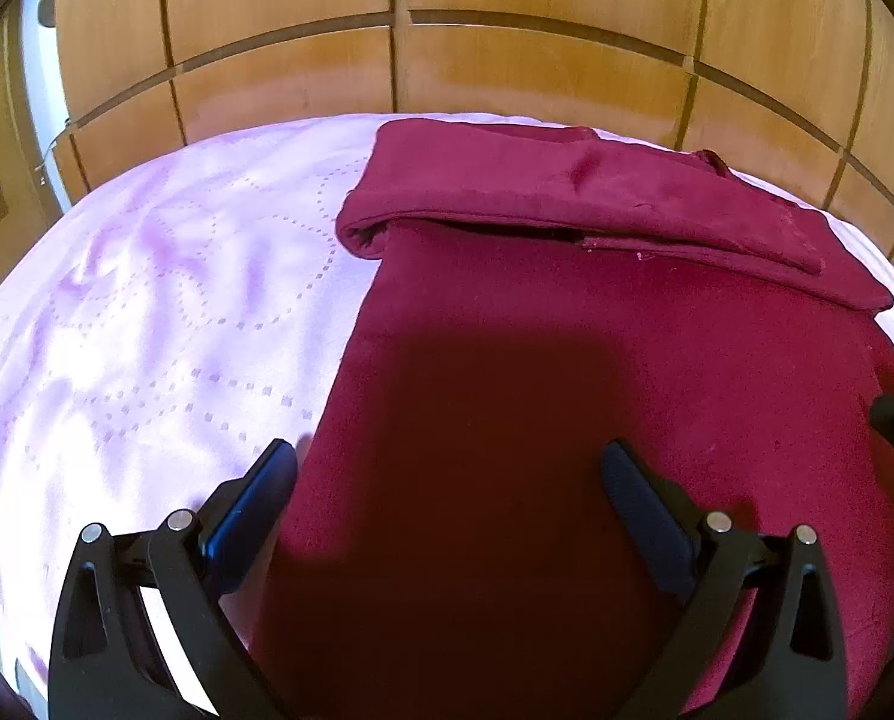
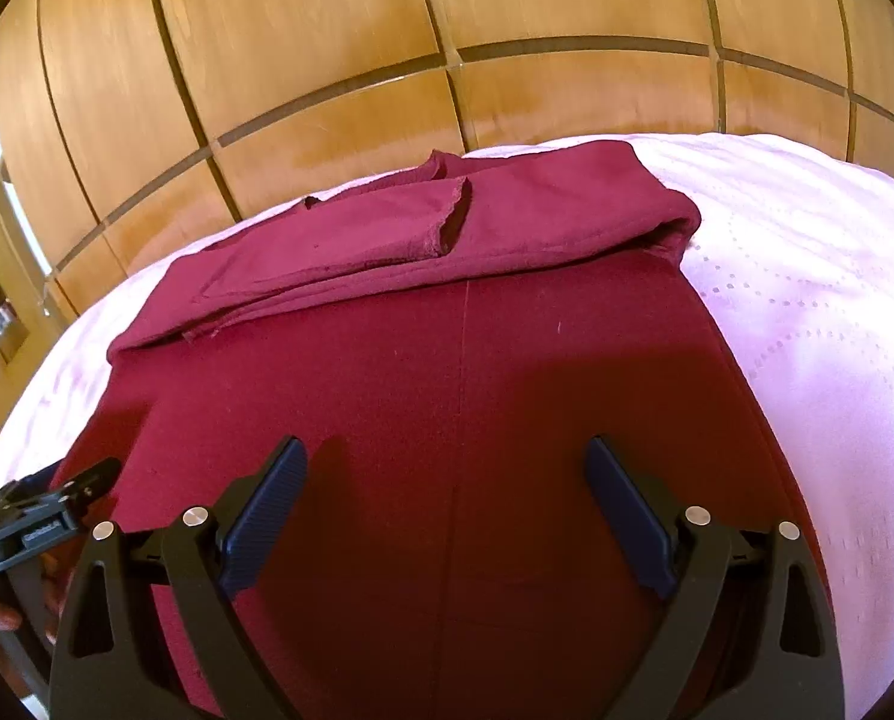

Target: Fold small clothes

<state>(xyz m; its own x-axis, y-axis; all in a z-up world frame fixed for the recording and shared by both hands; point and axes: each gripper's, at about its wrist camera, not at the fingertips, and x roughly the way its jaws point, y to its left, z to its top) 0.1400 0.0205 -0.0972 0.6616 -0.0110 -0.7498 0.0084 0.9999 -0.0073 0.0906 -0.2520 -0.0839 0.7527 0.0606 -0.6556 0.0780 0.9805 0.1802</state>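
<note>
Garment (image 1: pixel 567 360), dark red knit, lies flat on the bed's pale pink quilted cover (image 1: pixel 147 300), far edge near the wooden wardrobe doors (image 1: pixel 387 30). Far portion already turned back toward the near side: a folded band (image 1: pixel 567 192) rests across the top of the body, its raw edge and a loose flap (image 2: pixel 387 228) visible in the right view.

Left claw (image 1: pixel 450 462): jaws spread wide, holding nothing, poised over the near left edge of the cloth; its left finger sits above the cover, just off the hem. Right claw (image 2: pixel 447 462): jaws likewise spread and empty, over the near middle, straddling the centre seam (image 2: pixel 462 360).

Judgement: next fold likely brings the near part up to the band. To do it well:
- pinch both near corners at matching positions, taking all layers but not the cover;
- lift together and carry evenly, keeping side edges aligned;
- lay down without dragging the loose flap askew.

Risk: left claw snagging the cover.
</note>
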